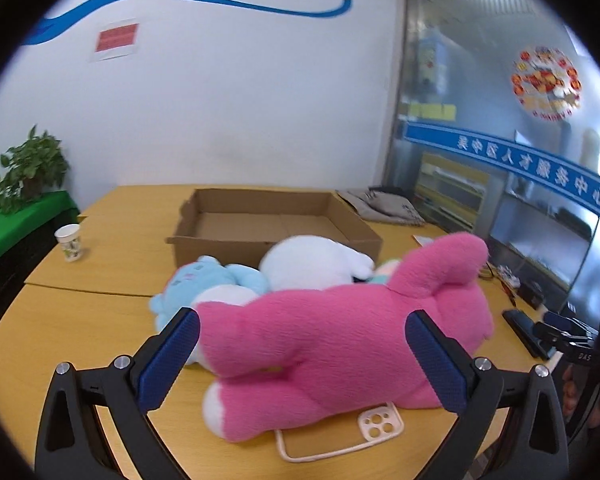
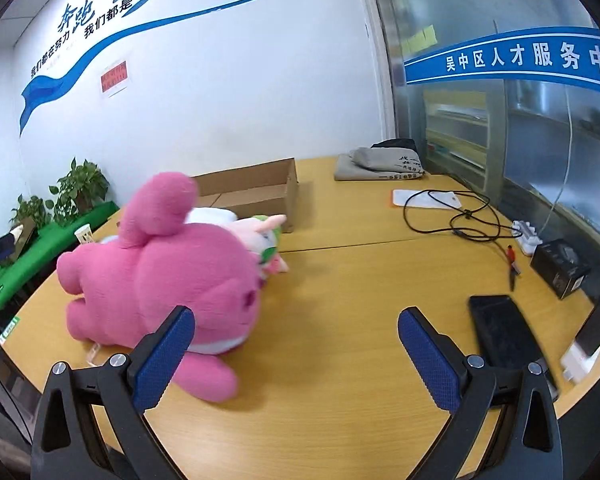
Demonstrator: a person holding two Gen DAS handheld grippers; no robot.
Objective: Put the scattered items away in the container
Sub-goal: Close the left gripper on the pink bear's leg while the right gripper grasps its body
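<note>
The pink plush [image 1: 340, 332] lies across the near table [image 1: 100, 320], filling the gap between the spread fingers of the left gripper [image 1: 302, 354] and covering part of a phone case [image 1: 340, 436]. Behind it the blue plush [image 1: 204, 280] and white plush [image 1: 312, 262] crowd against the near wall of the cardboard box [image 1: 276, 216] — the low route in is blocked, but the box's floor is bare and open from above. Left of the toys only a paper cup [image 1: 69, 242] stands. Ahead of the right gripper [image 2: 296, 350] the wood is bare; a black phone [image 2: 504, 332], cable [image 2: 452, 216] and black box [image 2: 560, 268] line the right edge.
</note>
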